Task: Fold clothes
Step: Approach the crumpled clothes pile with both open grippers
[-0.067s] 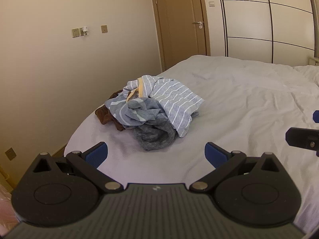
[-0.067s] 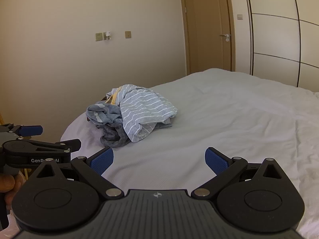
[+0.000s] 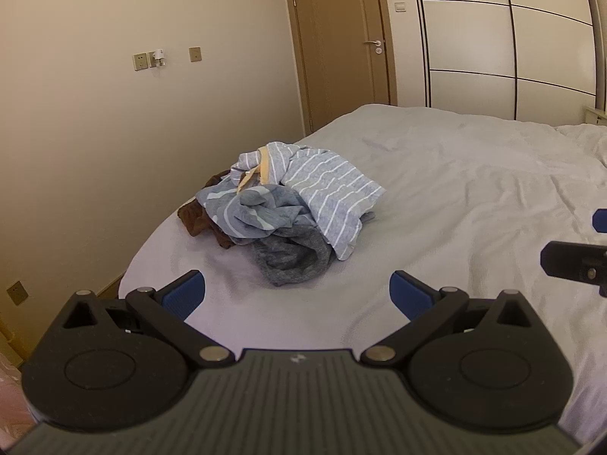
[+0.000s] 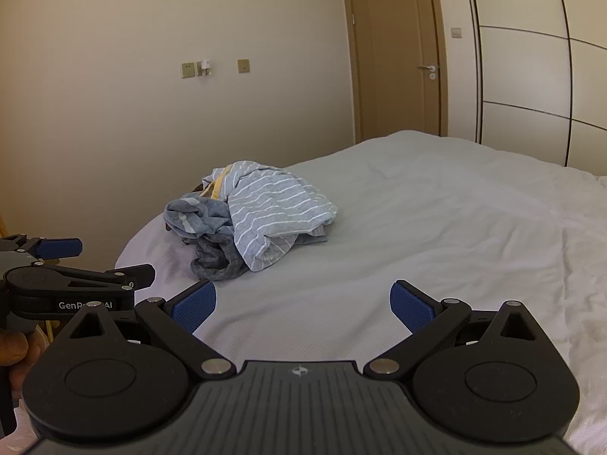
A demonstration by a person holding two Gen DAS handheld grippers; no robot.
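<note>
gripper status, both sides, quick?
Left gripper: open, jaws wide, nothing between them.
Right gripper: open, jaws wide, nothing between them.
The pile of clothes lies untouched on the bed.

Counts, both wrist views:

- Grippers: two. Black two-finger left gripper [image 3: 297, 294] and black two-finger right gripper [image 4: 303, 303], each with two blue ribbed pads [image 3: 184, 294].
- Crumpled garments in one heap: at least four tell apart. One light grey white-striped shirt [image 3: 330, 189], one blue-grey cloth with pale bands [image 3: 250, 212], one dark charcoal knit piece [image 3: 292, 258], one brown garment [image 3: 197, 220]. A yellow strip [image 3: 263, 167] shows at the top; cannot tell if it is a separate item.
- Beds: one, with pale grey sheet [image 3: 455, 197].
- Doors: one tan wooden door [image 4: 398, 49], one metal lever handle [image 4: 428, 67].
- Wall plates: three on the beige wall up high, one low by the floor in the left view [image 3: 17, 292].
- Hands in view: one [image 4: 15, 345].
</note>
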